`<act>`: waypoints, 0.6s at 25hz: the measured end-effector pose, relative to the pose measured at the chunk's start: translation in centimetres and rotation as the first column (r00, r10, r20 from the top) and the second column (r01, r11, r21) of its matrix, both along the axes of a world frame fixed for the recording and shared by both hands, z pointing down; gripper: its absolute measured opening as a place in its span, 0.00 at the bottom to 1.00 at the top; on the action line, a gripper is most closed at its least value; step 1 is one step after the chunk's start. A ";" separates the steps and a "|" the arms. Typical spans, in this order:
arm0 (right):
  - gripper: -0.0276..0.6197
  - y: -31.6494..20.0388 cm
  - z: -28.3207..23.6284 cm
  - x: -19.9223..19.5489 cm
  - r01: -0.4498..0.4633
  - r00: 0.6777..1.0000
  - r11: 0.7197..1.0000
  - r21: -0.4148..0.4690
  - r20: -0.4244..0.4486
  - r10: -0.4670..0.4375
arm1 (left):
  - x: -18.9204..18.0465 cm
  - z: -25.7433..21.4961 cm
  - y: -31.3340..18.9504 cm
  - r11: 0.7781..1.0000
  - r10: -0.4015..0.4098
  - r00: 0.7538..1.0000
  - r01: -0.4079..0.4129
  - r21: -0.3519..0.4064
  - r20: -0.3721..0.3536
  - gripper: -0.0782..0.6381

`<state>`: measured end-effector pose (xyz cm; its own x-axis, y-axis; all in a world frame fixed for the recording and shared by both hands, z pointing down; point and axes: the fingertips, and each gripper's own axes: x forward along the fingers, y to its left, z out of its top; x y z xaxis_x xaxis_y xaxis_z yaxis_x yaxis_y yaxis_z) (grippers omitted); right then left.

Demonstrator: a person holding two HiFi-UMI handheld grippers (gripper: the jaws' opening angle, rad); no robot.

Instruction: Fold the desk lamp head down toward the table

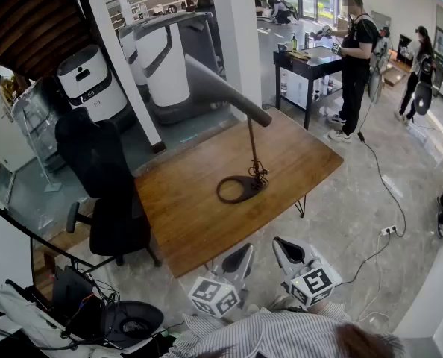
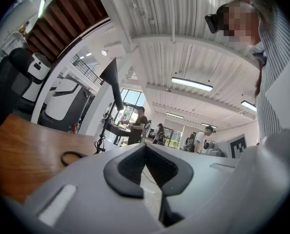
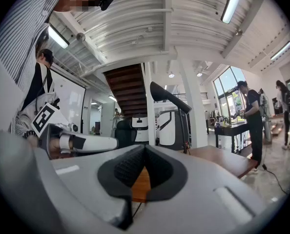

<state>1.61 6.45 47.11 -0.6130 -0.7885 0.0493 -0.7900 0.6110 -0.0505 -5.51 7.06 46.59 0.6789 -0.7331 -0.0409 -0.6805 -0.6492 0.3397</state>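
Both tools are at the near edge, close to the person's striped shirt (image 1: 281, 338). Left tool (image 1: 239, 258): clenched, pads together, nothing between them. Right tool (image 1: 285, 250): same, clenched and empty. They sit side by side and held level, just short of the tabletop (image 1: 184, 215) near edge, not touching it.

Wooden tabletop carries only the desk lamp (image 1: 252, 144), well apart from both tools. Its ring base (image 1: 236, 190) sits flat about mid-tabletop, with a cable bundled at the foot of the thin upright stem. The lamp head (image 1: 214, 84) is a long grey cone, still raised at the stem top. It slants up and away to the left in the head view, clear of the wood.

Black office chair (image 1: 102, 177) stands at the tabletop's left side. A floor cable runs to a power strip (image 1: 389, 230) on the right.

Farther back are white machines (image 1: 162, 58) by the pillars. A person stands at a small black table (image 1: 311, 64), and another stands further right.
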 end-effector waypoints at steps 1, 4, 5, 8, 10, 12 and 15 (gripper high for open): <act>0.04 0.0 0.1 0.1 -0.001 1.000 1.000 -0.001 0.000 0.001 | 0.1 -0.1 0.1 1.000 0.001 1.000 -0.001 0.006 0.003 0.12; 0.04 -0.3 0.1 0.4 -0.004 1.000 1.000 0.000 0.001 0.004 | 0.3 -0.4 0.2 1.000 0.001 1.000 -0.001 0.020 0.009 0.12; 0.04 -0.4 0.0 0.4 -0.004 1.000 1.000 0.001 0.000 0.004 | 0.3 -0.3 0.1 1.000 -0.001 1.000 0.001 0.020 0.009 0.12; 0.04 -0.6 -0.2 0.3 0.002 1.000 1.000 0.008 -0.009 -0.002 | -0.1 -0.3 -0.2 1.000 -0.018 1.000 0.018 0.012 0.003 0.12; 0.04 -0.4 -0.4 0.3 0.002 1.000 1.000 0.012 -0.012 -0.002 | -0.1 -0.3 -0.3 1.000 -0.025 1.000 0.025 0.009 0.004 0.12; 0.04 -0.3 -0.5 0.6 -0.006 1.000 1.000 0.014 -0.007 0.006 | 0.3 -0.4 -0.4 1.000 -0.021 1.000 0.021 0.012 0.010 0.12; 0.04 -0.5 -0.5 1.2 -0.016 1.000 1.000 0.003 0.000 0.016 | 0.9 -0.6 -0.6 1.000 -0.013 1.000 0.013 0.017 0.015 0.12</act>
<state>2.78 5.95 46.66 -0.6001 -0.7986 0.0465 -0.7999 0.5982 -0.0485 -4.58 6.45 46.00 0.6702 -0.7409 -0.0432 -0.6937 -0.6461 0.3182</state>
